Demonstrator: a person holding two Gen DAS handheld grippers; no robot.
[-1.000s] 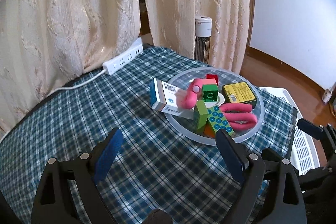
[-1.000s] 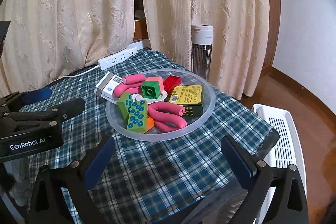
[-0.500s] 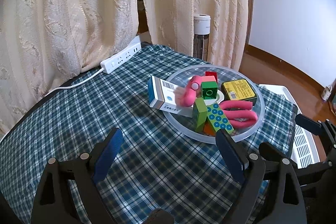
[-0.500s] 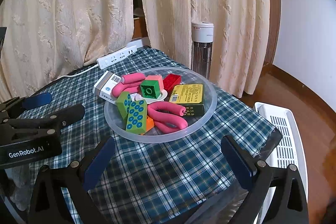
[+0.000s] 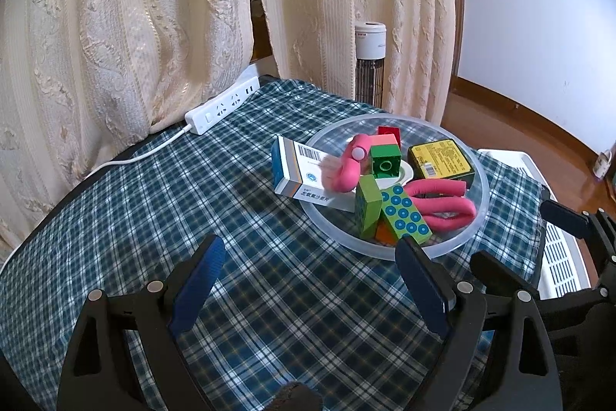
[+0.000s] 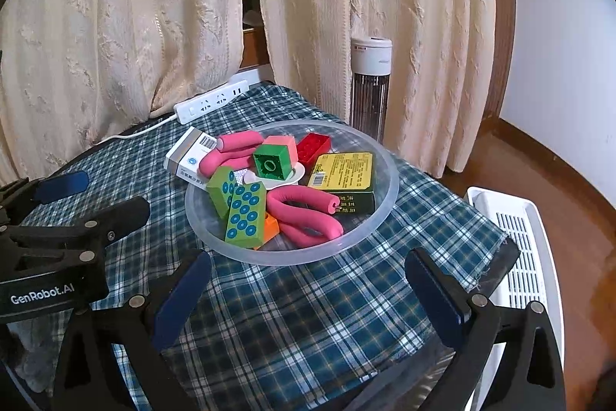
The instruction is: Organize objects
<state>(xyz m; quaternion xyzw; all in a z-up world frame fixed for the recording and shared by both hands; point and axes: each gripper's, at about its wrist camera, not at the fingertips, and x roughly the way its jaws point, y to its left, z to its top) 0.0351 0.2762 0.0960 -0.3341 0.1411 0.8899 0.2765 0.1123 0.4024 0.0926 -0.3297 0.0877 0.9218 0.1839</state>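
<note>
Right wrist view: clear bowl (image 6: 389, 176) heaped with bright blocks, pink tubes, boxes; both grippers gape wide, empty.

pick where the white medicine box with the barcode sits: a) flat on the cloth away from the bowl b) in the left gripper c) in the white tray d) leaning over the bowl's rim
d: the white medicine box leans across the rim of the clear bowl, part inside and part over the plaid cloth.

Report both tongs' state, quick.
Left tongs: open, holding nothing, short of the clear bowl.
Right tongs: open, holding nothing.
</note>
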